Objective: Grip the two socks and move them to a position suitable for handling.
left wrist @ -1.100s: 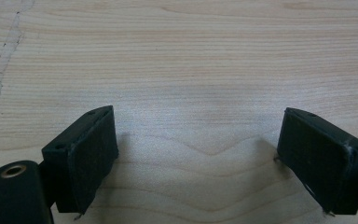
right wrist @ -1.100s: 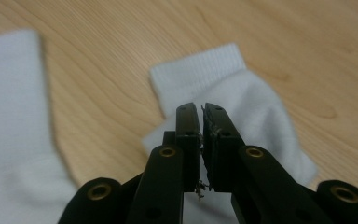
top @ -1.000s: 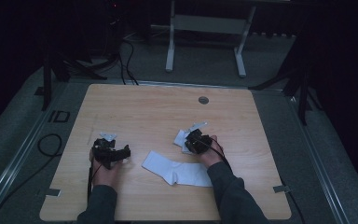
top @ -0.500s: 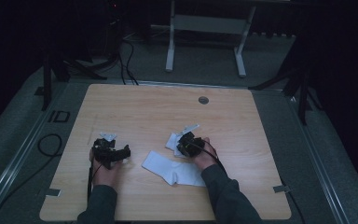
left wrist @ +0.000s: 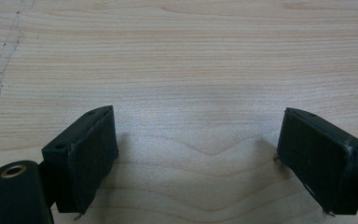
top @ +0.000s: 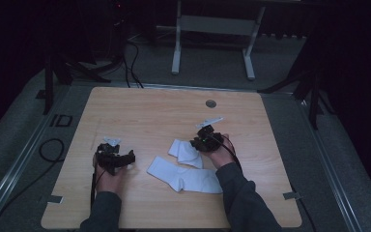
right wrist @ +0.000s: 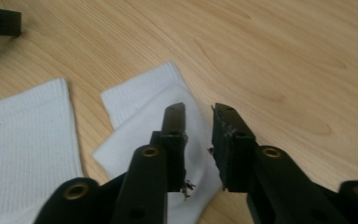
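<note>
Two white socks lie on the wooden table (top: 164,111). The longer sock (top: 186,178) (right wrist: 28,140) lies flat near the front. The shorter, folded sock (top: 185,151) (right wrist: 135,116) lies just behind it. My right gripper (top: 203,141) (right wrist: 198,116) hovers at the folded sock's right edge. Its jaws stand a narrow gap apart with nothing between them. My left gripper (top: 114,158) (left wrist: 196,149) rests over bare wood to the left of the socks, with its jaws wide apart and empty.
A round grommet (top: 211,103) sits in the table's far middle. Tape marks (top: 290,195) are stuck at the front corners. A metal stand (top: 212,29) and cables (top: 53,145) are on the floor beyond and left of the table.
My right gripper swung left over the folded sock, then drew back right and slightly farther away. The folded sock now lies flat to its left. The left gripper stayed put.
</note>
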Demonstrator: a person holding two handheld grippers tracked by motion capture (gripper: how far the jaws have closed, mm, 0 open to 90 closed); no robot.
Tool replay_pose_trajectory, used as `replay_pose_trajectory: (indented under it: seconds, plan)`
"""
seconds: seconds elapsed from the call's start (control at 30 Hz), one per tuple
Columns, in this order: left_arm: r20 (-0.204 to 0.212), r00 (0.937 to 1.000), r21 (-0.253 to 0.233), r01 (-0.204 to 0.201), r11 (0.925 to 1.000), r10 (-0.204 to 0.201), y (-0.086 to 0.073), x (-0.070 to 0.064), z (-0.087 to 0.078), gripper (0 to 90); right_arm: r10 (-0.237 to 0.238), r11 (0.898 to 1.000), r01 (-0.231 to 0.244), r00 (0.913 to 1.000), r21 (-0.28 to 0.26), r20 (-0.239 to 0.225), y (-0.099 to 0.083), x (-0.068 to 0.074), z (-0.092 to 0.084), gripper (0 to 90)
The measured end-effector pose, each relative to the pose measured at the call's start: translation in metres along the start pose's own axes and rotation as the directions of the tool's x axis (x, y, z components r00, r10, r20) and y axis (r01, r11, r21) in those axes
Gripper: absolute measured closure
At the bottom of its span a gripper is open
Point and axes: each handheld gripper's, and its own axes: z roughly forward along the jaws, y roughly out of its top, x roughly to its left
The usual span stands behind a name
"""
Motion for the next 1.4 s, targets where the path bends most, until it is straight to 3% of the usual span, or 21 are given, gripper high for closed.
replay_pose_trajectory:
  seconds: [0.27,0.47,0.67,0.73,0.97,1.27,1.4]
  plan:
    - [0.0,1.0,-0.001,0.001,1.0,-0.001,0.0,0.0,0.0,11.9,0.034,0.998,-0.032,0.9991,0.052,-0.026,-0.012,-0.001,0.012,62.8]
    - [0.0,1.0,-0.001,0.001,1.0,-0.001,0.0,0.0,0.0,11.9,0.016,0.998,-0.013,0.999,0.064,-0.042,-0.013,0.003,0.013,79.5]
    - [0.0,1.0,-0.002,0.001,1.0,-0.001,0.0,0.0,0.0,11.9,0.006,1.0,-0.006,0.9991,0.015,-0.042,-0.007,0.007,-0.002,84.8]
    - [0.0,1.0,-0.003,0.002,1.0,-0.002,0.0,0.0,0.0,11.9,-0.005,1.0,0.005,0.9995,-0.011,-0.033,-0.003,0.006,-0.015,85.1]
    - [-0.001,1.0,-0.002,-0.001,1.0,0.001,0.0,0.0,0.0,11.9,-0.017,0.999,0.017,0.9999,-0.035,-0.001,-0.004,-0.001,-0.039,85.7]
    - [0.0,1.0,-0.003,0.003,1.0,-0.003,0.0,0.0,0.0,11.9,-0.001,0.999,0.003,0.9987,-0.033,0.05,-0.02,-0.023,-0.063,85.7]
    - [0.0,1.0,-0.001,0.001,1.0,-0.001,0.0,0.0,0.0,11.9,0.03,0.999,-0.028,0.9966,-0.032,0.076,-0.032,-0.038,-0.074,85.6]
